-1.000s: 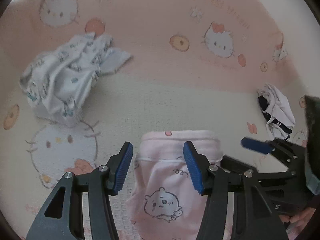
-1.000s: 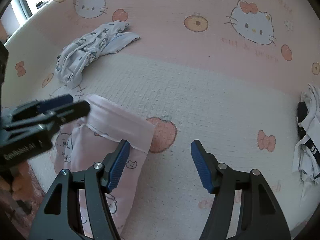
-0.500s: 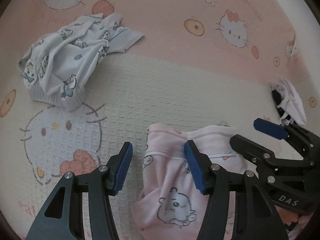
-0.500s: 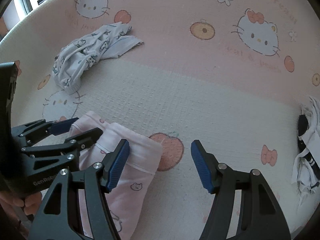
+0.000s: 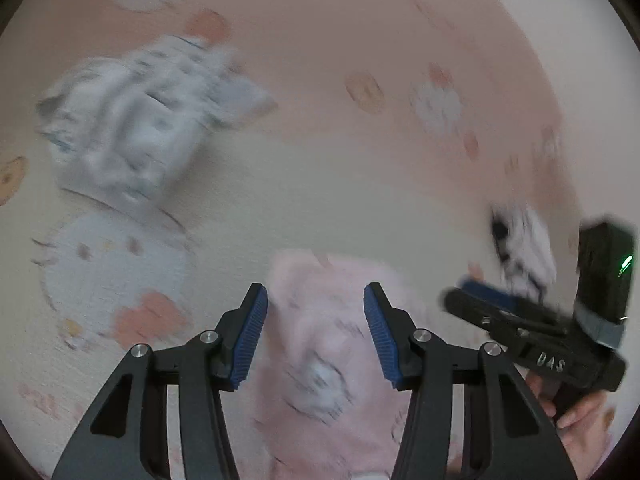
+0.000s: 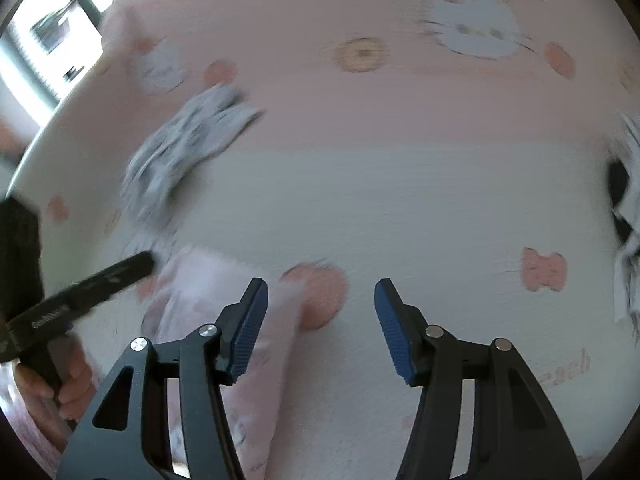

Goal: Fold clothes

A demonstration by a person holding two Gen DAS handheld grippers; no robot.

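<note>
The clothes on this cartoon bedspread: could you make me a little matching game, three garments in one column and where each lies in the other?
Things:
1. pink garment
2. pale blue printed garment
3. white and dark garment

Places, as the left wrist view shows them:
A. crumpled at the upper left of the bedspread
B. bunched at the right edge, beyond the right gripper
C. nearest, showing between the fingers of the left gripper

Pairs: 1-C, 2-A, 3-B

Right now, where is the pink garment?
The pink garment lies on the blanket in front of the left gripper, below the crumpled white garment.
</note>
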